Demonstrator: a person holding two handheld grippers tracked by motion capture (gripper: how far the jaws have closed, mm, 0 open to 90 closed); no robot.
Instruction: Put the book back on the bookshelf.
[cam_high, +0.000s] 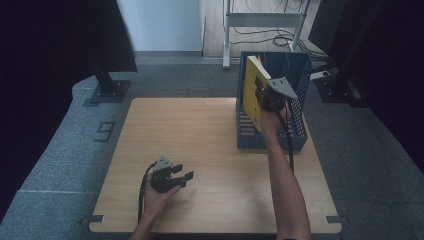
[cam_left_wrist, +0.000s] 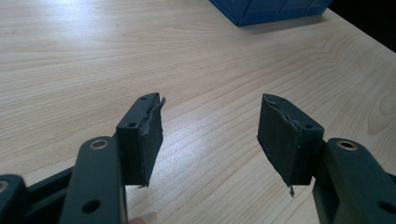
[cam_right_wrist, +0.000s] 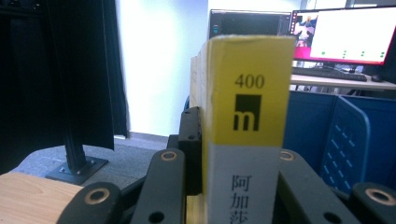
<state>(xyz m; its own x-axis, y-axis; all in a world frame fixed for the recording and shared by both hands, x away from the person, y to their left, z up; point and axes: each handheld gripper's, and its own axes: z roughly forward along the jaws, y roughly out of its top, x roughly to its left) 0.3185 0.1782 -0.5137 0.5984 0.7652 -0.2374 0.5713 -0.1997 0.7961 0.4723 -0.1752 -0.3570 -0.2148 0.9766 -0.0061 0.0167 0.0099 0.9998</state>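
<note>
Yellow book (cam_high: 252, 87), clamped in right gripper (cam_high: 263, 96), may catch the blue rack (cam_high: 300, 125) divider; left gripper (cam_high: 181, 178) stands apart, empty.

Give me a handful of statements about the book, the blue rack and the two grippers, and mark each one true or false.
1. The right gripper is clamped on a yellow book. True.
2. The book lies flat on the wooden table. False: it is held upright at the blue rack, which stands at the table's far right.
3. The left gripper stands open with nothing between its jaws. True.
4. The left gripper is inside the blue rack. False: it is over the table's near left part, away from the rack.
5. The book's spine shows the number 400. True.
</note>
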